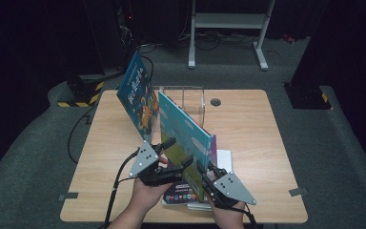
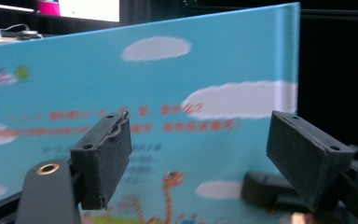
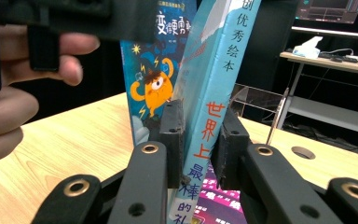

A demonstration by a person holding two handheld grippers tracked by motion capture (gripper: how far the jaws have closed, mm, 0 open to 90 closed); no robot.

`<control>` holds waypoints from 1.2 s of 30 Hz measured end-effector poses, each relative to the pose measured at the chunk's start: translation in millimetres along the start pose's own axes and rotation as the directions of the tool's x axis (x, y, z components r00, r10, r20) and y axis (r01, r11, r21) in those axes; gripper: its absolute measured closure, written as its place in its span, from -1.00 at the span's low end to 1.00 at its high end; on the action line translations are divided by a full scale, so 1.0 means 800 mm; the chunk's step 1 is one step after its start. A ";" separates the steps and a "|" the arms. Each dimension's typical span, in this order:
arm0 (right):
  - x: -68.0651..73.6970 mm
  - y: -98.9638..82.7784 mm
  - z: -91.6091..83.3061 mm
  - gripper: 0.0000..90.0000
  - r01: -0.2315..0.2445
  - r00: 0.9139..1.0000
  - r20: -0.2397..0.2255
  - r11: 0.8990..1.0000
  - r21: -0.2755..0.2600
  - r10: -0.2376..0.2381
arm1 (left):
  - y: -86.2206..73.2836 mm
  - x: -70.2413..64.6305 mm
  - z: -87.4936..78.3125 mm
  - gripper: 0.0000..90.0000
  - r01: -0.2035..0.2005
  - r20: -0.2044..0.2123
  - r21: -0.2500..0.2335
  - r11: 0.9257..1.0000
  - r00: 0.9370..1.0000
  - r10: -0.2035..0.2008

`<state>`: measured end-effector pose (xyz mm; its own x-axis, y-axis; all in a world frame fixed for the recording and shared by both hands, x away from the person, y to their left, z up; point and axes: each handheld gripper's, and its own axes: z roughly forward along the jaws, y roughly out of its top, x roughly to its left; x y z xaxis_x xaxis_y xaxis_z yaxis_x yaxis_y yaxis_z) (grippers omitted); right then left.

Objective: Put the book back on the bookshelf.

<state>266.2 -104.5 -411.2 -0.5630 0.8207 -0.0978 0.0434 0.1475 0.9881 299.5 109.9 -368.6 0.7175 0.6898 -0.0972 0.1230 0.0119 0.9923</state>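
A tall light-teal picture book (image 1: 183,129) stands on edge over the table's front middle. My right gripper (image 1: 208,168) is shut on its spine near the bottom; in the right gripper view the pads (image 3: 172,135) press both sides of the spine (image 3: 214,93) of this book. My left gripper (image 1: 180,151) hovers open beside the book's left cover, touching nothing. In the left gripper view its jaws stand wide apart, with the teal cover (image 2: 168,84) behind the left gripper (image 2: 200,140). A dark blue book (image 1: 136,90) with an orange figure (image 3: 154,88) leans farther back.
A clear acrylic rack (image 1: 190,98) stands at the table's back middle, behind the leaning dark blue book. A few flat books (image 1: 181,194) lie at the front edge under my grippers. A cable hole (image 1: 215,101) sits right of the rack. The wooden table (image 1: 252,138) has bare room at right.
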 end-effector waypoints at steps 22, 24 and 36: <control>0.019 -0.002 0.000 0.70 0.044 0.999 -0.027 0.999 -0.023 -0.045 | 0.006 -0.016 0.012 -0.72 0.063 -0.017 0.031 0.998 0.998 -0.062; 0.021 -0.002 0.000 0.70 0.047 0.998 -0.028 0.999 -0.024 -0.048 | 0.006 -0.016 0.010 -0.72 0.065 -0.017 0.029 0.998 0.998 -0.064; 0.040 -0.006 0.000 0.64 0.123 0.992 -0.014 0.992 -0.033 -0.124 | -0.002 -0.009 -0.004 -0.75 0.105 0.012 0.051 0.993 0.994 -0.106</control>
<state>247.8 -79.0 -418.8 -0.5756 0.7883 -0.2174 -0.0535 0.2290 0.9720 291.8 107.2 -369.1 0.7089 0.6756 -0.2025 0.2323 0.0475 0.9715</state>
